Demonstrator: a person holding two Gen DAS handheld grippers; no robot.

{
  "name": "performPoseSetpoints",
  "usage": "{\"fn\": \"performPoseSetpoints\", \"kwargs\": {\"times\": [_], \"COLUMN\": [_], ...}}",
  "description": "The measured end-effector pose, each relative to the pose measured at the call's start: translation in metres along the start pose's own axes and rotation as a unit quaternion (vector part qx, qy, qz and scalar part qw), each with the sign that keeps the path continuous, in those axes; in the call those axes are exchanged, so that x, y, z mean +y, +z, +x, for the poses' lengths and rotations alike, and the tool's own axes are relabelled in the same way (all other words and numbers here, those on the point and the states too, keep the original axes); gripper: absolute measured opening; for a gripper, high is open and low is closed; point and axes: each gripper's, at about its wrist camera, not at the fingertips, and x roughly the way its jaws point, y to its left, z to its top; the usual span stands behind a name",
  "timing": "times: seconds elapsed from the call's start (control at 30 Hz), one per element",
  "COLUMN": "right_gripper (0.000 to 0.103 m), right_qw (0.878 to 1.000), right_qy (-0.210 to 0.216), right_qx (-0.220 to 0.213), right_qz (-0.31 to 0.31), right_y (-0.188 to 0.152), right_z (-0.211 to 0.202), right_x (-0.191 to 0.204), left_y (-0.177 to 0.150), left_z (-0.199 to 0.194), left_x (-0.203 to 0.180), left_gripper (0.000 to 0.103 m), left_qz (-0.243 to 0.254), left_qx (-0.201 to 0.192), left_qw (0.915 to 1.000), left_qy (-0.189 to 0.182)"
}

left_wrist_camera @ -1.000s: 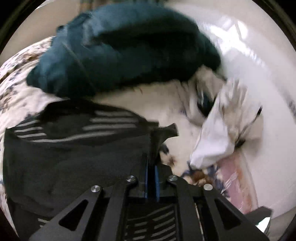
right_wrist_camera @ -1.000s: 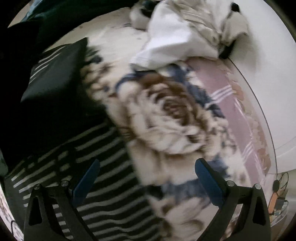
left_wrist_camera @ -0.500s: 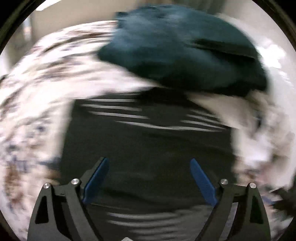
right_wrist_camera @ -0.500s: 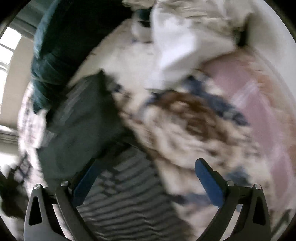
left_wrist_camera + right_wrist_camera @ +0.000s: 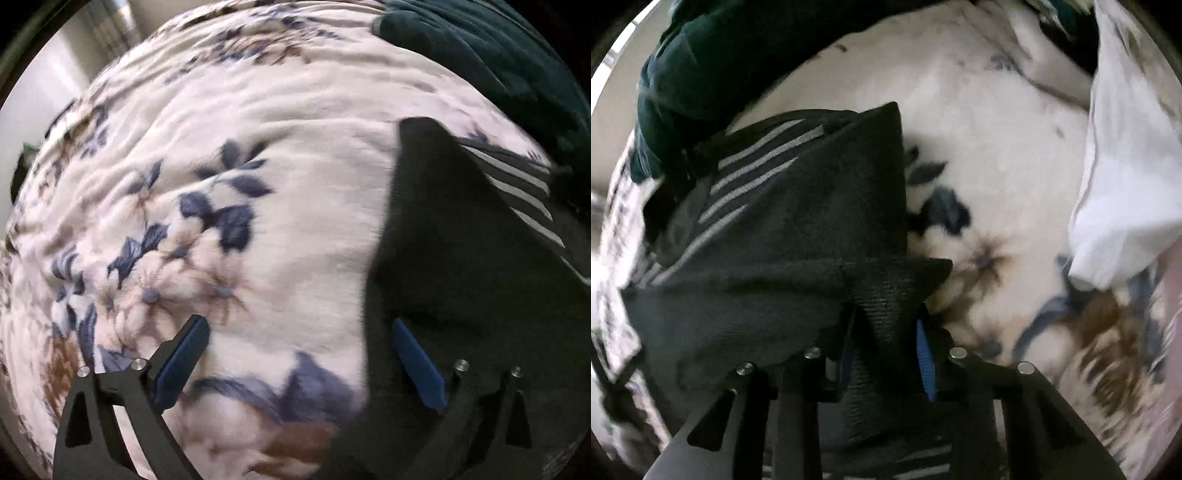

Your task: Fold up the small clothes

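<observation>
A small black garment with grey stripes (image 5: 783,229) lies on a floral bedspread (image 5: 990,147). My right gripper (image 5: 886,343) is shut on a corner of the black garment, with cloth bunched between its blue pads. In the left wrist view the same black garment (image 5: 461,266) fills the right side. My left gripper (image 5: 299,354) is open and empty, low over the bedspread (image 5: 258,155), its right finger (image 5: 417,362) over the garment's left edge.
A dark teal garment (image 5: 713,62) lies bunched behind the black one; it also shows at the top right of the left wrist view (image 5: 491,48). A white crumpled cloth (image 5: 1126,166) lies at the right.
My left gripper let go of the black garment, opened and swung left over the bedspread. My right gripper, open before, moved onto the garment's corner and closed on it.
</observation>
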Motion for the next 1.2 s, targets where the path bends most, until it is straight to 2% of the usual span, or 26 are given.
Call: {"fn": "performPoseSetpoints", "kwargs": {"times": [0.07,0.17,0.2,0.27,0.3,0.33,0.43,0.5,0.53,0.73,0.83,0.93,1.07,1.13,1.2], "right_gripper": [0.032,0.033,0.039,0.059,0.075,0.084,0.086,0.095,0.096,0.096,0.096,0.096,0.096,0.096,0.096], "right_qw": [1.000,1.000,1.000,1.000,1.000,0.999,1.000,1.000,1.000,1.000,0.999,0.997,0.994,0.993,0.992], "right_qy": [-0.013,-0.025,-0.022,-0.006,0.012,0.018,0.016,0.002,0.002,0.023,0.033,0.050,0.055,0.059,0.066], "right_qx": [0.002,0.005,0.004,0.001,-0.002,-0.001,0.007,0.007,0.006,0.012,0.032,0.057,0.087,0.096,0.104], "right_qz": [-0.002,0.004,0.008,0.021,0.027,0.028,0.009,-0.004,-0.006,0.002,0.004,0.000,-0.023,-0.030,-0.040], "right_y": [0.001,0.000,0.000,-0.006,-0.012,-0.018,-0.038,-0.057,-0.063,-0.106,-0.121,-0.130,-0.128,-0.121,-0.109], "right_z": [0.004,-0.001,-0.004,-0.019,-0.029,-0.036,-0.054,-0.070,-0.075,-0.118,-0.132,-0.141,-0.148,-0.144,-0.135], "right_x": [0.006,0.012,0.014,0.010,0.007,0.003,0.003,0.001,-0.002,-0.051,-0.089,-0.129,-0.185,-0.203,-0.214], "left_y": [0.001,0.000,0.000,-0.006,-0.010,-0.019,-0.040,-0.063,-0.057,-0.127,-0.177,-0.241,-0.334,-0.363,-0.389], "left_z": [-0.001,-0.016,-0.024,-0.049,-0.060,-0.076,-0.106,-0.124,-0.123,-0.157,-0.178,-0.198,-0.196,-0.193,-0.185], "left_x": [0.008,0.005,0.003,-0.007,-0.011,-0.019,-0.038,-0.057,-0.063,-0.126,-0.171,-0.223,-0.295,-0.321,-0.346], "left_gripper": [0.103,0.103,0.103,0.103,0.103,0.103,0.103,0.103,0.103,0.103,0.103,0.103,0.103,0.103,0.103], "left_qz": [-0.011,0.000,0.006,0.024,0.031,0.043,0.070,0.083,0.084,0.096,0.121,0.147,0.167,0.179,0.199], "left_qx": [0.004,-0.005,-0.015,-0.034,-0.042,-0.056,-0.079,-0.078,-0.073,0.000,0.026,0.055,0.142,0.157,0.160], "left_qw": [0.9998,0.9999,0.9998,0.9990,0.9985,0.9973,0.9938,0.9925,0.9926,0.9899,0.9840,0.9770,0.9609,0.9574,0.9567], "left_qy": [-0.013,-0.009,-0.007,-0.012,-0.019,-0.019,-0.035,-0.042,-0.049,-0.104,-0.128,-0.144,-0.170,-0.163,-0.140]}}
